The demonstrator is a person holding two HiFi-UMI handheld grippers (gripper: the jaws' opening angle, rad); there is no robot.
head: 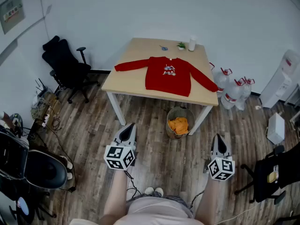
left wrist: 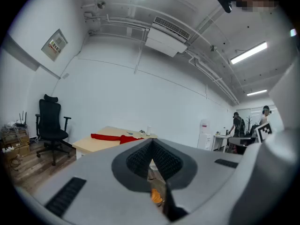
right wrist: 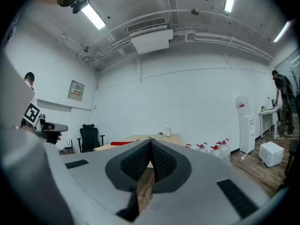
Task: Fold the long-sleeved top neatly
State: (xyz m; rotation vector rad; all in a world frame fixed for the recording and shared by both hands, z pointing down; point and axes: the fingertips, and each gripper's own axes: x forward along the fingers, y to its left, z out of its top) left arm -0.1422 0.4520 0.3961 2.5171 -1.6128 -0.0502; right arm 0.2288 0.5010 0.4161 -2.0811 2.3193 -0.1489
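Note:
A red long-sleeved top [head: 168,74] lies spread flat on the wooden table [head: 126,81], sleeves out to both sides, a printed patch on its chest. Both grippers hang well short of the table, over the floor. My left gripper [head: 127,131] is shut and holds nothing; my right gripper [head: 219,143] is shut and holds nothing too. In the left gripper view the top [left wrist: 112,137] shows as a red strip on the distant table, beyond the shut gripper [left wrist: 151,146]. In the right gripper view the top [right wrist: 123,143] is a thin red sliver behind the shut gripper [right wrist: 151,146].
A wire basket [head: 180,122] with orange cloth stands on the floor at the table's front. A small plant [head: 181,45], a white bottle [head: 192,43] and a small blue item sit at the table's far edge. Office chairs [head: 65,67], water jugs [head: 232,90] and a dispenser [head: 281,78] flank the table.

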